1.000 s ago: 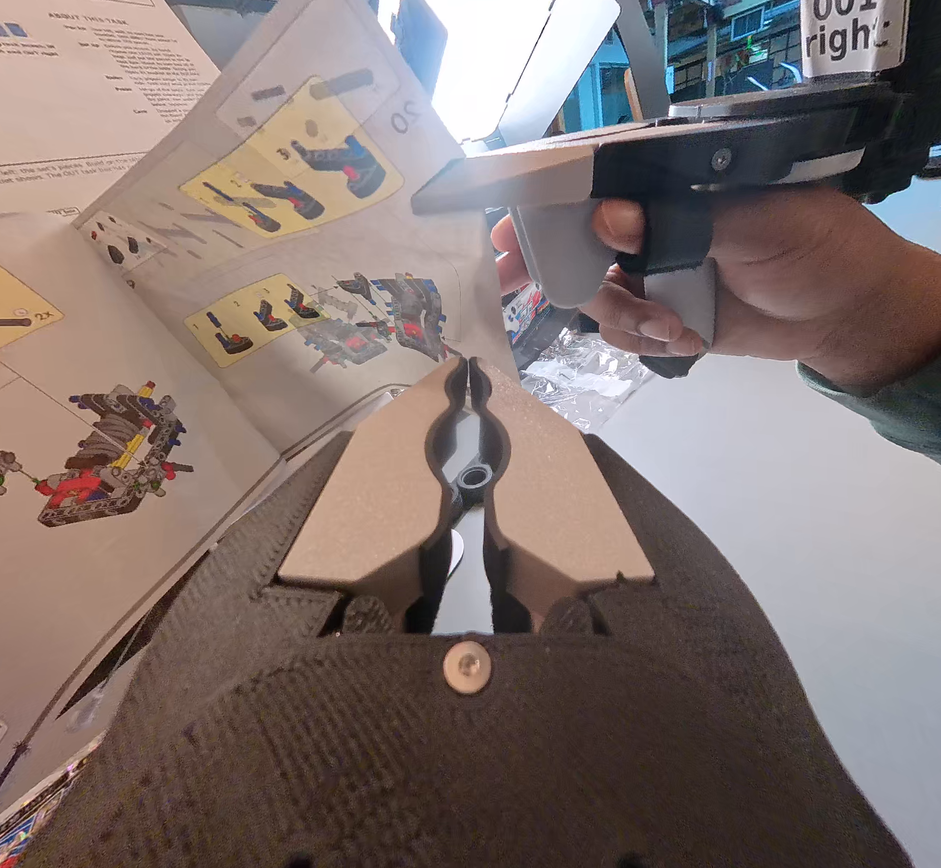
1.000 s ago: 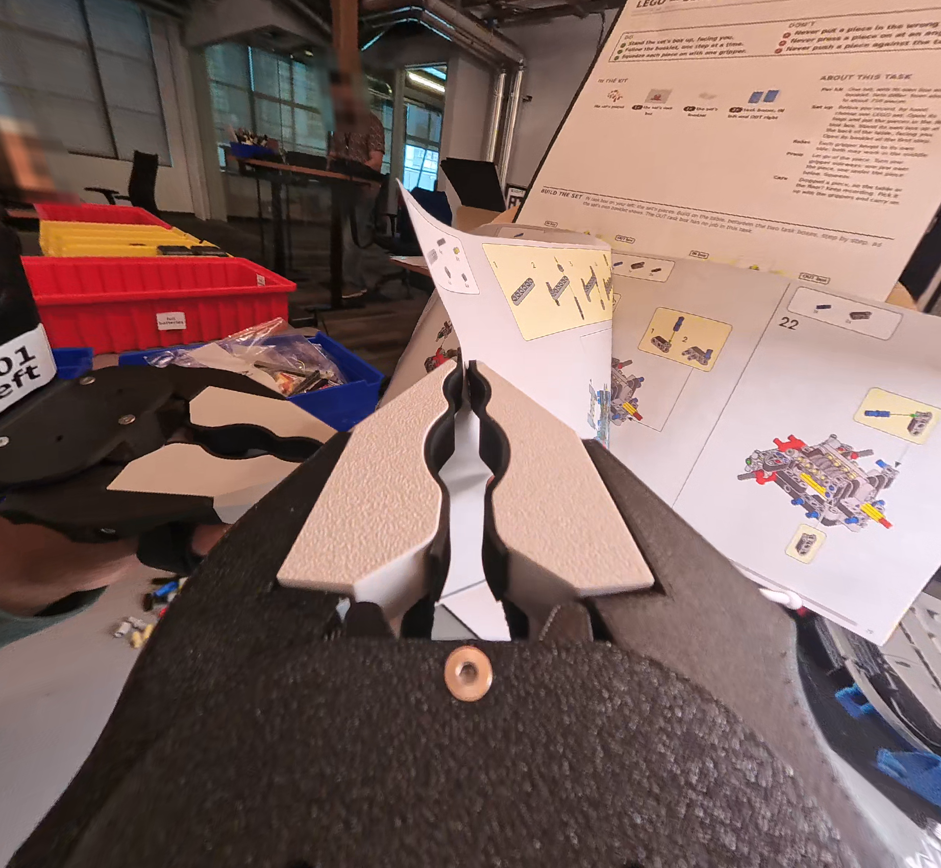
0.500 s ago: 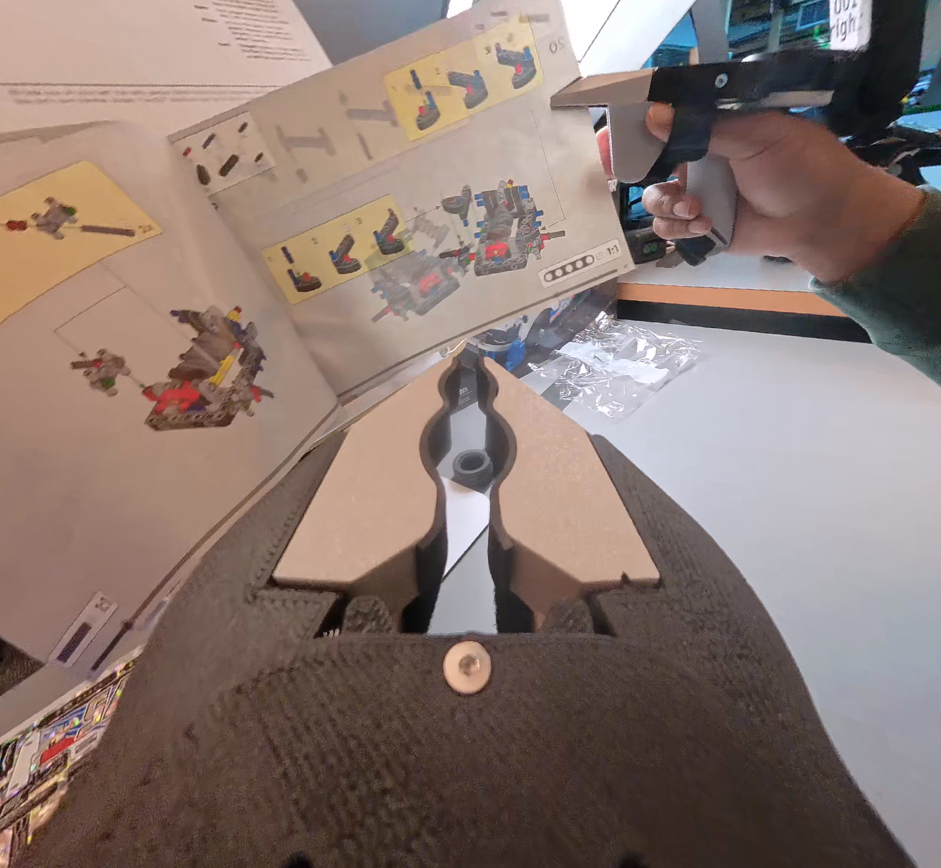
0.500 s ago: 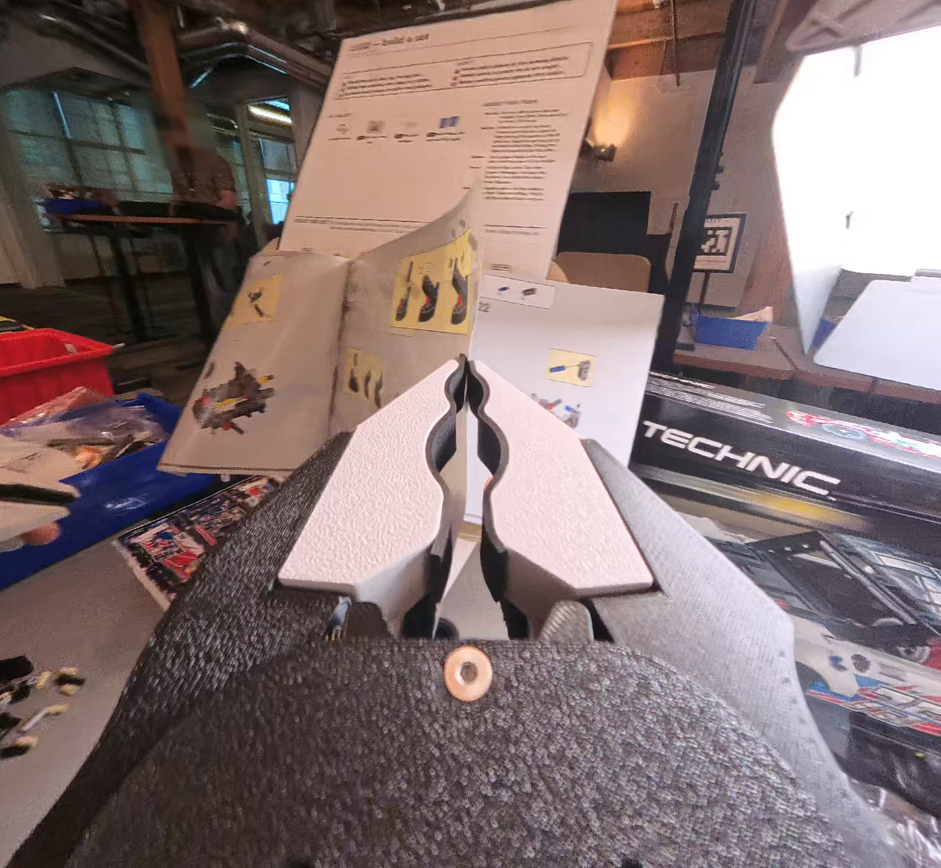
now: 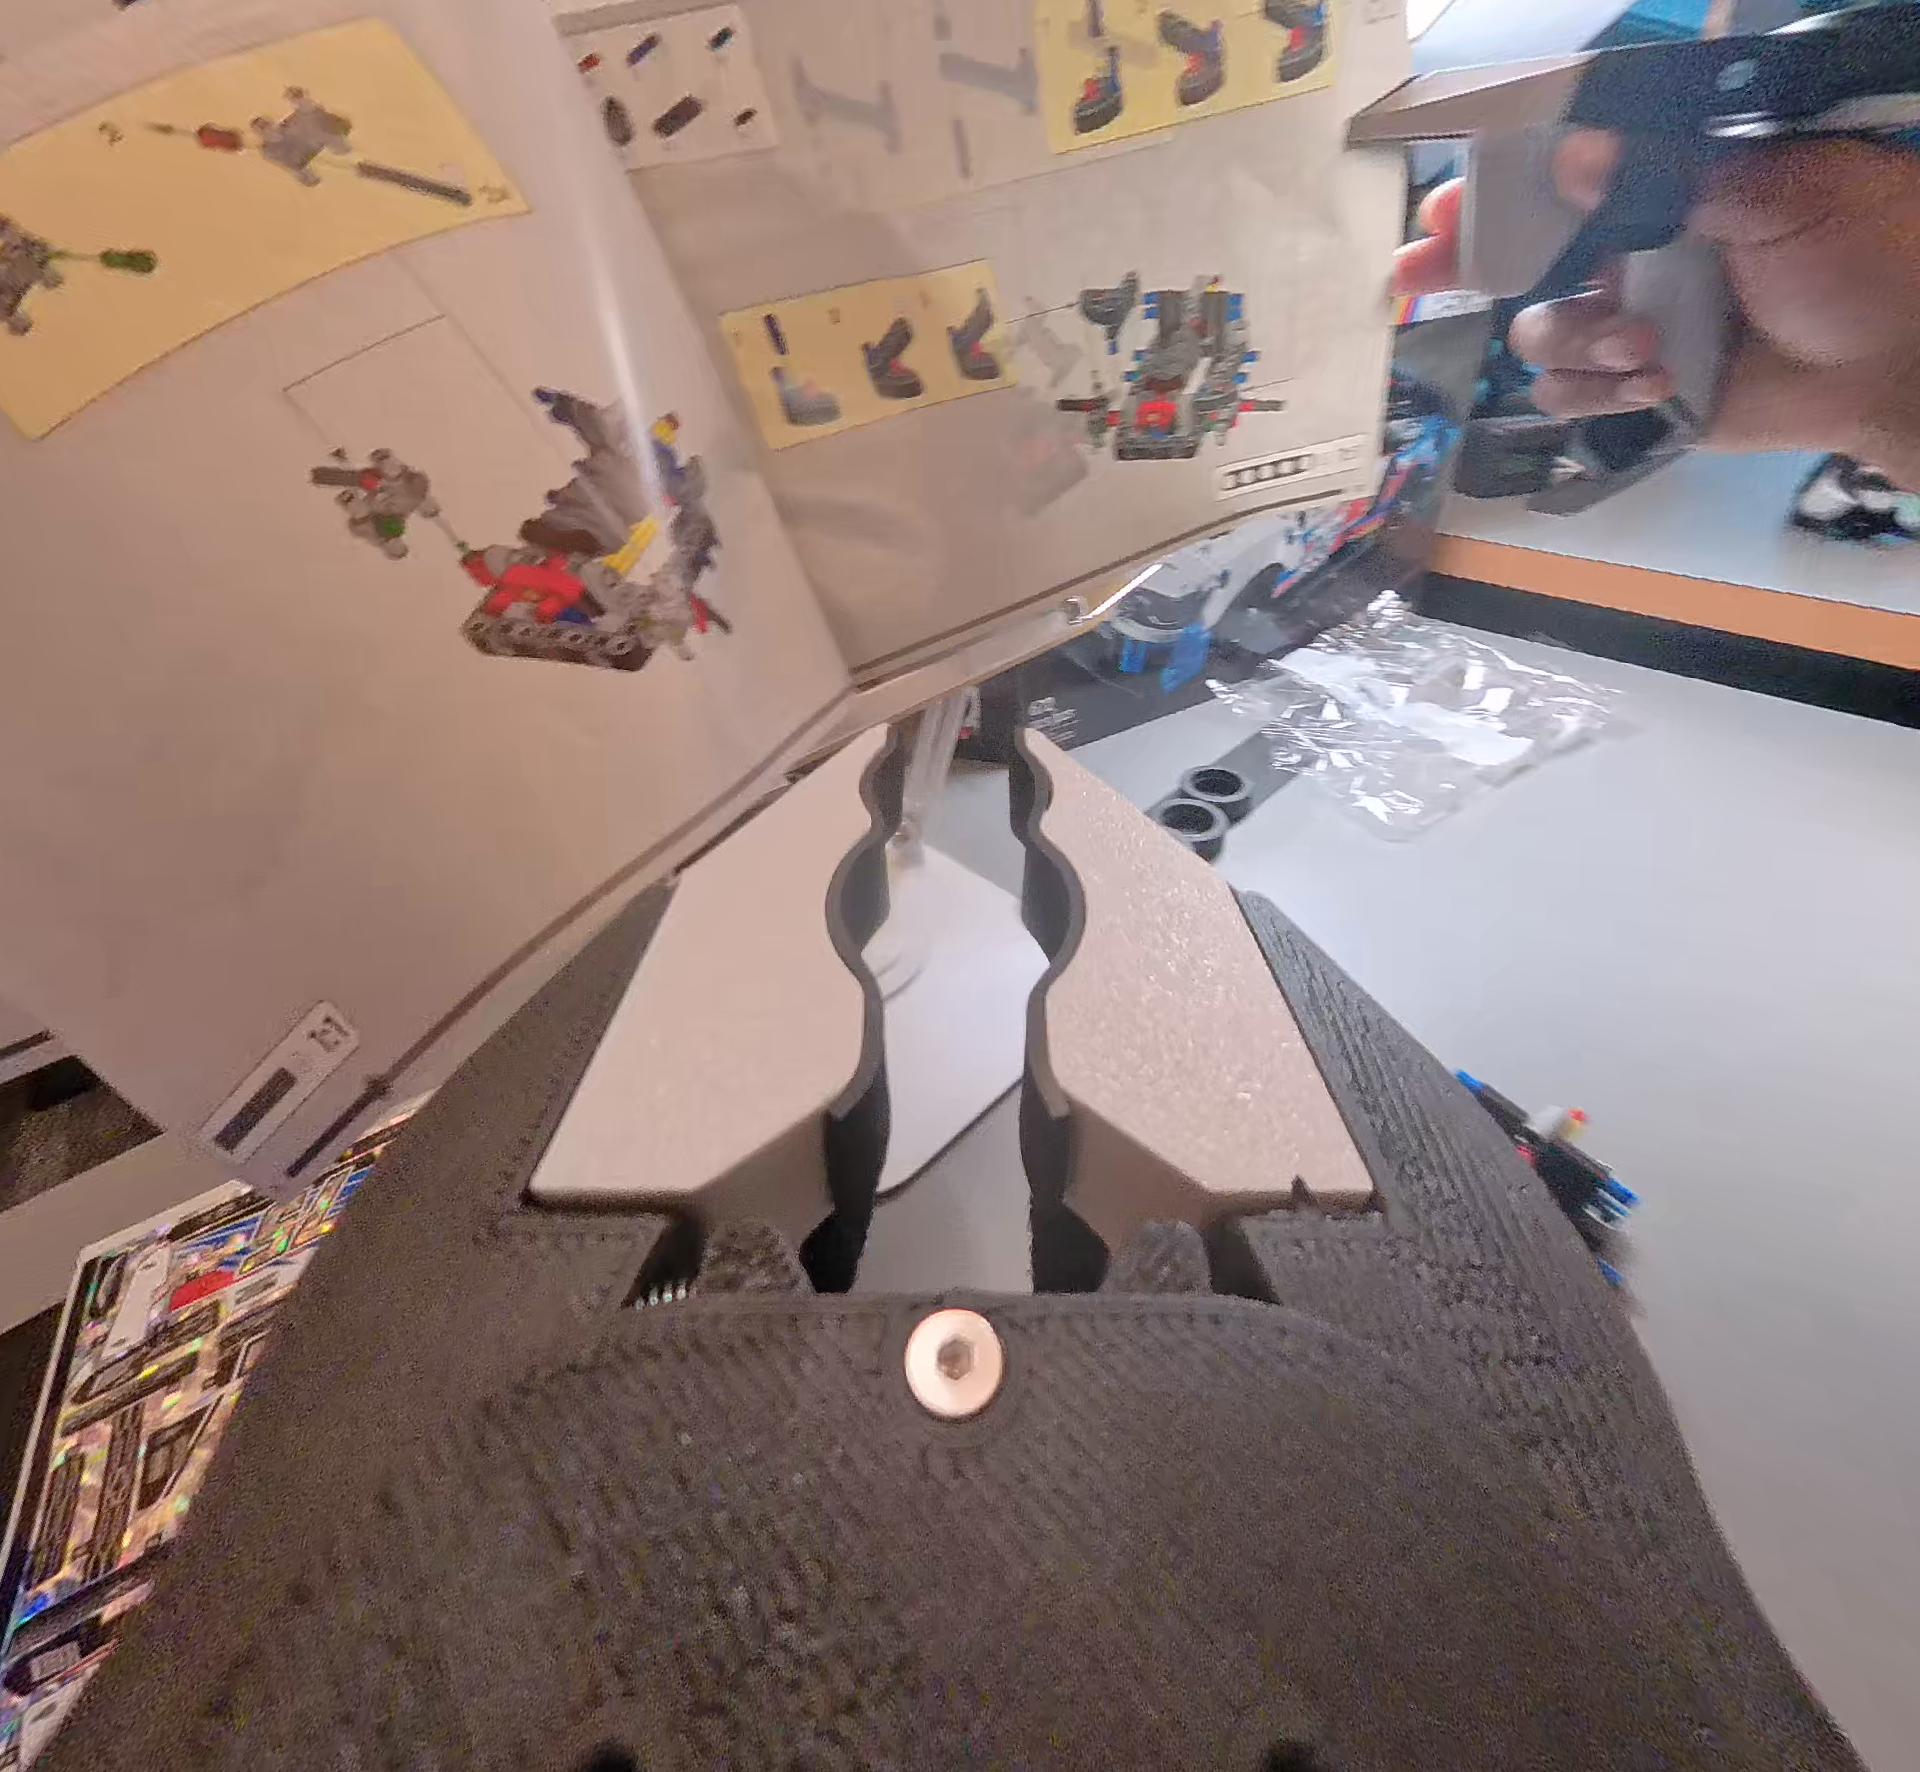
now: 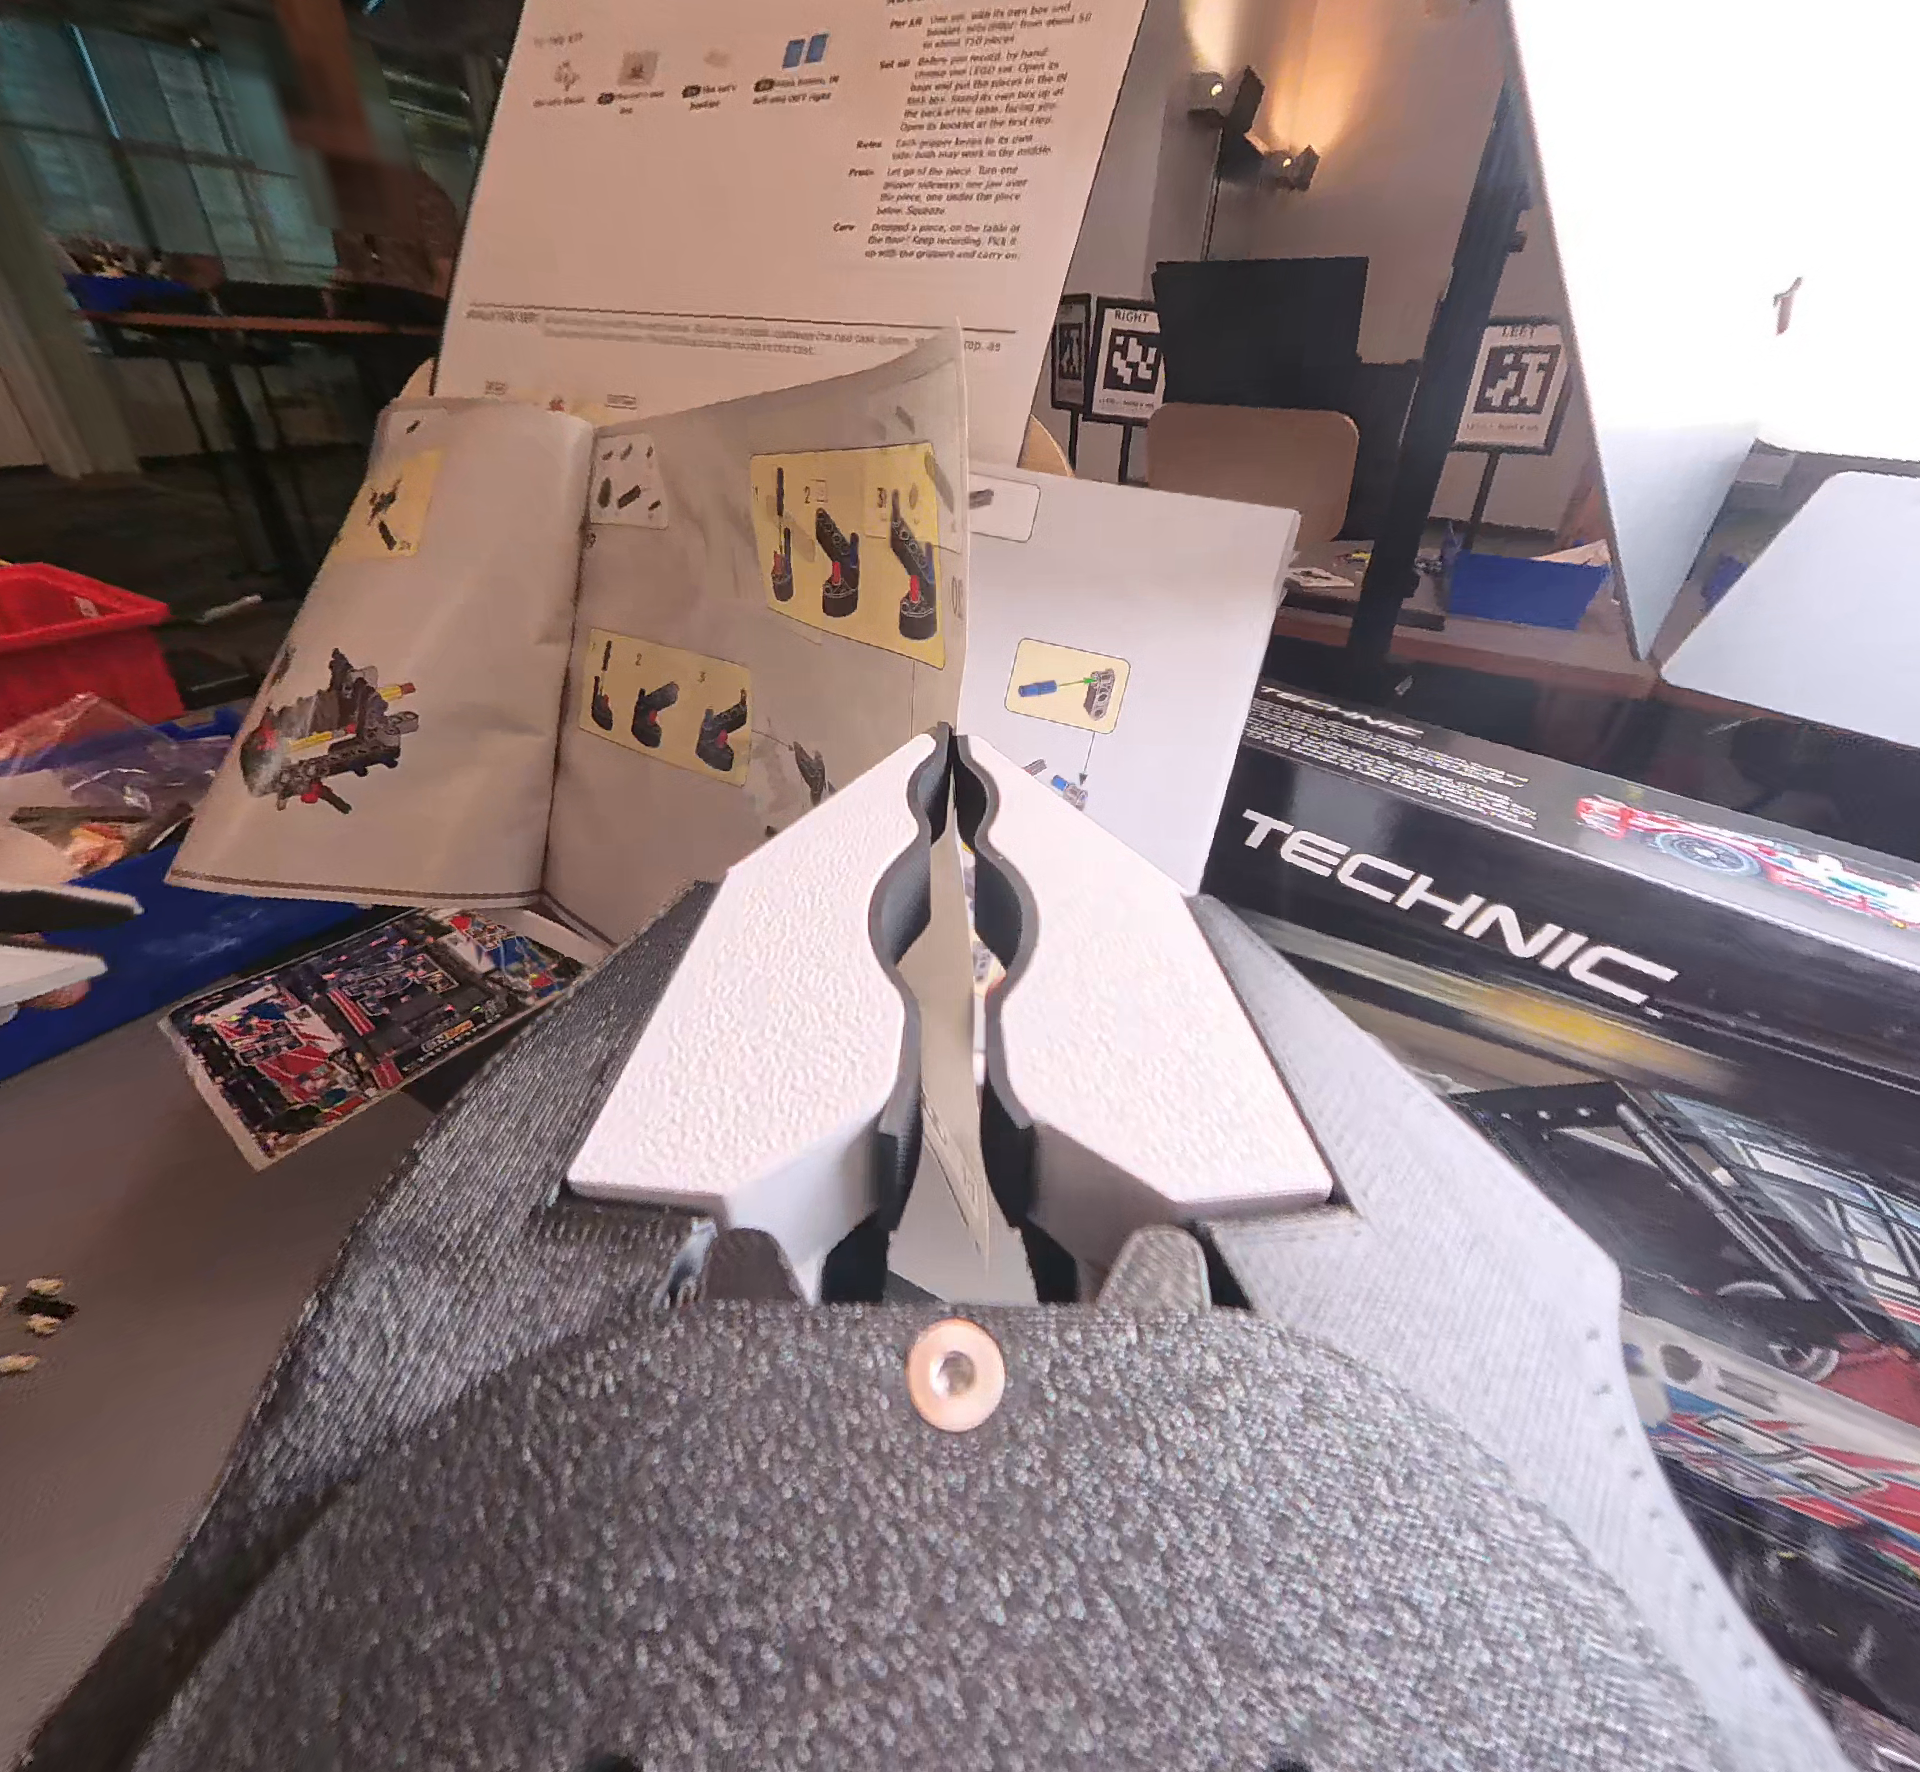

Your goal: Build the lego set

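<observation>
free: bare table [image 5: 1558,1047] right | blocked: booklet [image 5: 416,579], tires [image 5: 1205,803] ahead

Booklet [image 6: 665,642] pages grey-white with yellow panels — box [image 6: 1558,901] black, bin [image 6: 73,642] red.

I'm seeing matt paper pages on the instruction booklet [image 6: 665,673]; glossy printed card on the set box [image 6: 1558,901]; crinkled clear plastic on the bag [image 5: 1423,725]; rough, grainy plastic on the right gripper [image 6: 951,746]; a smooth matt grey table [image 5: 1558,943]; a shiny holographic sticker sheet [image 5: 135,1379].
</observation>
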Tool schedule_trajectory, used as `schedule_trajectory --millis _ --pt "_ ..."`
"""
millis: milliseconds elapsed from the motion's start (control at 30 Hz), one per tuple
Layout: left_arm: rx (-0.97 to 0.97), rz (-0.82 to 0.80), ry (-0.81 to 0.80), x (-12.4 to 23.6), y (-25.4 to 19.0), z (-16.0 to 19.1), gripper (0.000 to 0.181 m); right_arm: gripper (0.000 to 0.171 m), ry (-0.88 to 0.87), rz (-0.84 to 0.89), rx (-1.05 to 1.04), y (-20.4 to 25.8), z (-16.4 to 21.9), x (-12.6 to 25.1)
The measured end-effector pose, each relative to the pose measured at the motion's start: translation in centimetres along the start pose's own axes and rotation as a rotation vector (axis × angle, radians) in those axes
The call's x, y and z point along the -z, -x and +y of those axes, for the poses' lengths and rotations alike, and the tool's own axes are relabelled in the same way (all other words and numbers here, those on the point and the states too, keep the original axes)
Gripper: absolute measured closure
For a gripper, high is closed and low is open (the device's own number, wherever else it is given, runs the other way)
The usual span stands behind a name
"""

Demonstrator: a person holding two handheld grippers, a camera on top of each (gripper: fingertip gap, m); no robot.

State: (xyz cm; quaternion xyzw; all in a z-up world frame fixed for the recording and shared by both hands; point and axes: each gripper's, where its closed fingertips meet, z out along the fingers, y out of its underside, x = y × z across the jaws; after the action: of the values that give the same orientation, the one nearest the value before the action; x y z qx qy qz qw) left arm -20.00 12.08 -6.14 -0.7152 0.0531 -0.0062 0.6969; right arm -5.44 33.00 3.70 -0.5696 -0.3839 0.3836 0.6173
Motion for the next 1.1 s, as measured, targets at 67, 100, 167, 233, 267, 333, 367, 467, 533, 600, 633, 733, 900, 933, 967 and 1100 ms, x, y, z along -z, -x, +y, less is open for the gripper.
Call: schedule_trajectory --millis 67,100,167,233,267,333,367,467,533,600,633,733,900,933,967,1100 --pt "0.024 -0.04 0.012 -0.9 1.4 0.6 0.161 0.171 0.015 0.006 0.0 -0.6 0.0 -0.4" --pt "0.043 -0.061 0.017 -1.3 2.2 0.9 0.16 0.171 0.021 0.005 -0.009 -0.8 0.0 -0.6" --pt "0.084 -0.121 0.021 -1.8 4.1 1.4 0.16 0.171 0.034 -0.004 -0.029 -1.3 0.0 -0.9" --pt "0.128 -0.178 0.019 -2.1 6.1 1.8 0.161 0.171 0.042 -0.016 -0.039 -1.6 -0.1 -1.1" --pt "0.143 -0.203 0.023 -2.3 7.0 2.0 0.161 0.171 0.05 -0.022 -0.041 -1.7 -0.1 -1.1" --pt "0.145 -0.246 0.038 -2.8 8.8 2.2 0.162 0.171 0.056 -0.025 -0.035 -1.8 0.0 -1.2" --pt "0.147 -0.259 0.049 -3.1 9.5 2.2 0.163 0.171 0.059 -0.025 -0.027 -1.8 0.1 -1.2" --pt "0.169 -0.291 0.102 -4.0 11.5 2.5 0.167 0.171 0.064 -0.023 -0.008 -1.8 0.5 -1.2" --pt "0.165 -0.317 0.141 -4.6 12.6 3.0 0.175 0.171 0.065 -0.022 0.0 -2.0 0.6 -1.3" --pt "0.132 -0.345 0.158 -4.8 13.3 3.1 0.181 0.171 0.06 -0.022 0.005 -2.1 0.7 -1.3" --pt "0.127 -0.346 0.165 -4.9 13.4 3.1 0.181 0.171 0.058 -0.022 0.008 -2.2 0.7 -1.3" --pt "0.136 -0.354 0.185 -4.9 13.4 3.1 0.181 0.171 0.056 -0.014 0.012 -2.5 0.9 -1.4" --pt "0.16 -0.41 0.189 -4.5 14.1 3.7 0.181 0.171 0.051 -0.02 0.004 -2.6 0.9 -1.4" --pt "0.167 -0.417 0.194 -4.4 14.3 3.9 0.181 0.171 0.054 -0.024 0.006 -2.5 0.9 -1.4" --pt "0.166 -0.424 0.203 -4.4 14.4 4.1 0.181 0.171 0.056 -0.031 0.005 -2.4 0.8 -1.3" --pt "0.163 -0.43 0.229 -4.0 14.4 4.4 0.181 0.171 0.046 -0.109 0.0 -0.1 -0.1 -0.1"
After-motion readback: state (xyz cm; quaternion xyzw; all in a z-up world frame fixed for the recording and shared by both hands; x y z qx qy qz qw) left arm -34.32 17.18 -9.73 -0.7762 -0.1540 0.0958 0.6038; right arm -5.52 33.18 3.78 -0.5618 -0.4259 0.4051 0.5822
